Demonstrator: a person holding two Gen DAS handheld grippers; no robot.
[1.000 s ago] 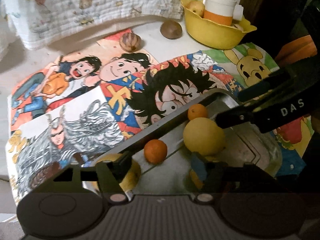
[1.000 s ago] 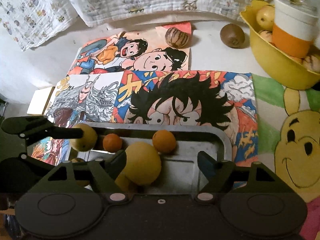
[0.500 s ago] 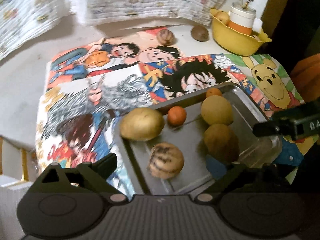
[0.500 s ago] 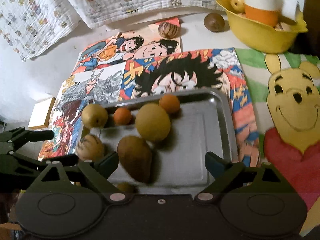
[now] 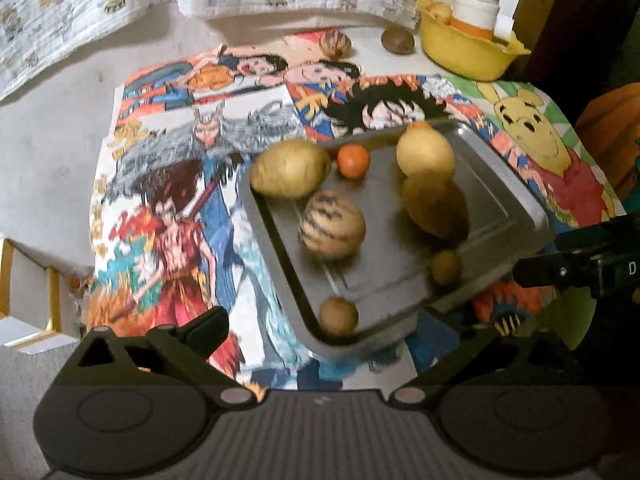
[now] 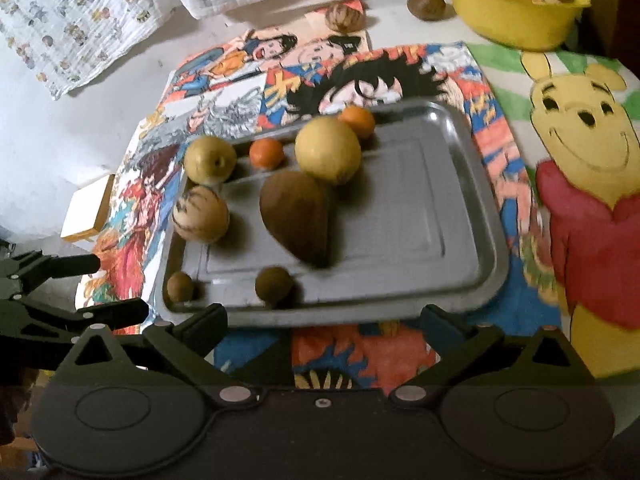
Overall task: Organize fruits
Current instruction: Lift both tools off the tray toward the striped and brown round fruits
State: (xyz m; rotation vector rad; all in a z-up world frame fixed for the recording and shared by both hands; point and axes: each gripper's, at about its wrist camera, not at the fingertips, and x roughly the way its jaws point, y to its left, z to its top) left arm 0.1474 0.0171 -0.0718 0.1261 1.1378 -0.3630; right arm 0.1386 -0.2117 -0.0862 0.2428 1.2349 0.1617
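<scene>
Both grippers [image 5: 324, 334] [image 6: 324, 326] released; metal tray [image 6: 460, 216] holds eight mixed fruits [image 6: 294, 216].

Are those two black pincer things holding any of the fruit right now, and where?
Nothing is held. The left gripper and right gripper are both open, hovering near the metal tray without gripping it or any fruit.

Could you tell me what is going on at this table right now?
A person holding two grippers is sorting fruit onto a metal tray. Both the left gripper and the right gripper are open and empty, hovering at the tray's near edge. The tray holds eight fruits, including a striped melon and a brown pear-shaped fruit. Two more fruits sit near the yellow bowl.
</scene>
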